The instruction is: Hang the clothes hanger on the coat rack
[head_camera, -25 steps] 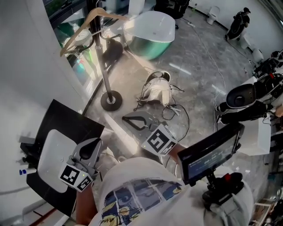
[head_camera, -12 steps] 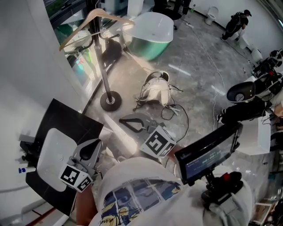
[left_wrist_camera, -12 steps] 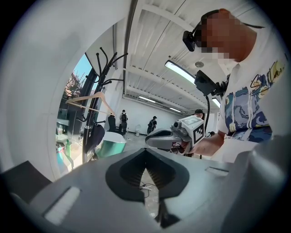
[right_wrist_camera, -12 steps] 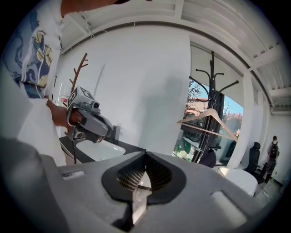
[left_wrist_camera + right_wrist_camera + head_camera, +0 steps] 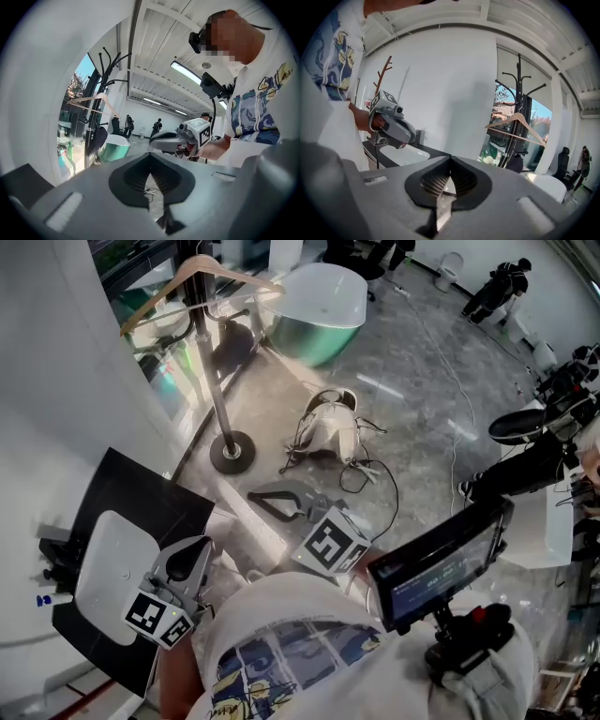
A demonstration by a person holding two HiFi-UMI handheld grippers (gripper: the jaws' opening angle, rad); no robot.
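Note:
A light wooden clothes hanger (image 5: 202, 277) hangs on the black coat rack (image 5: 212, 371) at the top left of the head view. Neither gripper touches it. My left gripper (image 5: 195, 547) is low at the left, over the black counter, and is shut on nothing. To its right, well short of the rack's base, my right gripper (image 5: 255, 497) is also shut and empty. The left gripper view has its shut gripper (image 5: 151, 159) in front, with the hanger (image 5: 93, 101) far off to the left. From the shut right gripper (image 5: 450, 161), the hanger (image 5: 515, 126) shows on the rack (image 5: 519, 93).
A black counter (image 5: 164, 498) with a white basin (image 5: 108, 563) is at the left. On the floor lie a white bag (image 5: 333, 432) with cables and a green tub (image 5: 323, 306). A screen on a mount (image 5: 436, 563) is at my right. Scooters (image 5: 534, 442) and a person (image 5: 487, 292) are further off.
Both grippers stay shut and almost still. The hanger stays on the rack. A person at the back has walked a little to the left.

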